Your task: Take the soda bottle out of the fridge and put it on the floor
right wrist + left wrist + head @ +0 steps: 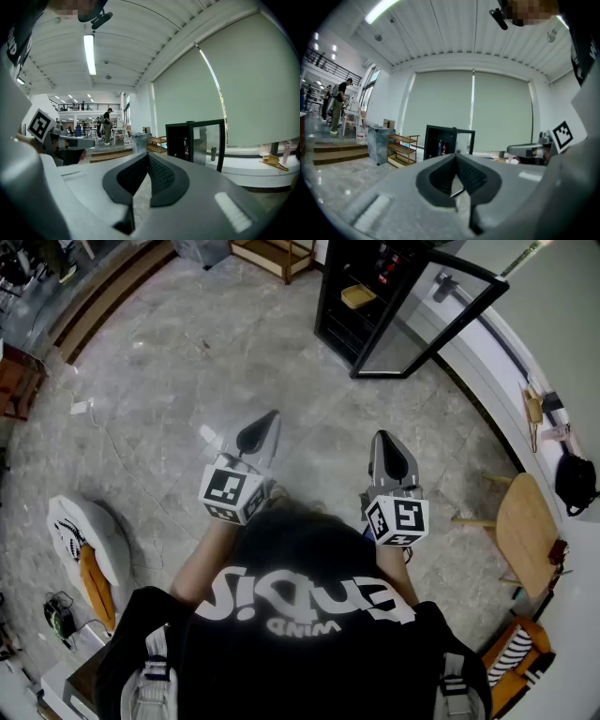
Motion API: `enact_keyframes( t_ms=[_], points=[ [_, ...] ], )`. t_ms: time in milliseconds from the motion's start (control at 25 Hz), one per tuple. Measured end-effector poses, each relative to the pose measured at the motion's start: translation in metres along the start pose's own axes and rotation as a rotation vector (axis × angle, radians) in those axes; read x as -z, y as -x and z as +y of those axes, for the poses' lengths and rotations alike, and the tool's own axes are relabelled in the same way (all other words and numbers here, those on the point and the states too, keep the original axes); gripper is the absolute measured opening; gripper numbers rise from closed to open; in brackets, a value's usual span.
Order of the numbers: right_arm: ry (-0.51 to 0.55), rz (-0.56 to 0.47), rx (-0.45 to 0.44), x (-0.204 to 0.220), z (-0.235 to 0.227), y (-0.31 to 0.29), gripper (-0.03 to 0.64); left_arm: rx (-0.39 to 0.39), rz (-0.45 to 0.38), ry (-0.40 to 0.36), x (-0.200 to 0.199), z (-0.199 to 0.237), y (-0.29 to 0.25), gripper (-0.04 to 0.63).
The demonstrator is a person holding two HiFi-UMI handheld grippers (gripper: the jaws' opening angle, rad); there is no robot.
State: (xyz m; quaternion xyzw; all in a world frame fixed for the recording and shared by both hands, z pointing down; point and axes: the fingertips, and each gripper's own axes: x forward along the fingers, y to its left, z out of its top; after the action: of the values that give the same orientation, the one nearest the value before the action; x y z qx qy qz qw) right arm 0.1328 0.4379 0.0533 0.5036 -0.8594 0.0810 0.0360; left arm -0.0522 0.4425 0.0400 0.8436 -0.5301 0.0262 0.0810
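The fridge (339, 298) stands at about one o'clock from the person, well apart across the bare floor (187, 362). Its glass door (424, 317) is swung wide, so the shelves are open to reach. In the right gripper view, something small and red sits on an inner shelf; I take it for the soda bottle (186, 149), though it is too small to be sure. It is inside the fridge, not yet taken.

The left tool (266, 425) and the right tool (382, 442) are held side by side ahead of the body, roughly level and aimed toward twelve to one o'clock. Each has its jaws closed together on nothing, as both gripper views show. This looks like a carrying posture for the approach, since nothing is near enough to grasp. The jaws will need to spread before either tool can take the bottle.
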Motion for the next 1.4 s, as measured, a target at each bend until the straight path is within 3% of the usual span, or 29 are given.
enact_keyframes(
  t_ms=[560, 1120, 1400],
  points=[
    [-0.038, -0.034, -0.034, -0.009, 0.027, -0.016, 0.0, 0.02, -0.001, 0.015, -0.009, 0.025, 0.003, 0.002],
    [-0.044, -0.038, 0.049, 0.0, 0.037, -0.059, 0.0, 0.108, 0.017, 0.011, -0.005, 0.074, -0.023, 0.002],
    [-0.046, -0.034, 0.089, 0.003, 0.013, -0.092, 0.0, 0.136, 0.022, 0.024, -0.003, 0.091, -0.063, 0.002]
  ],
)
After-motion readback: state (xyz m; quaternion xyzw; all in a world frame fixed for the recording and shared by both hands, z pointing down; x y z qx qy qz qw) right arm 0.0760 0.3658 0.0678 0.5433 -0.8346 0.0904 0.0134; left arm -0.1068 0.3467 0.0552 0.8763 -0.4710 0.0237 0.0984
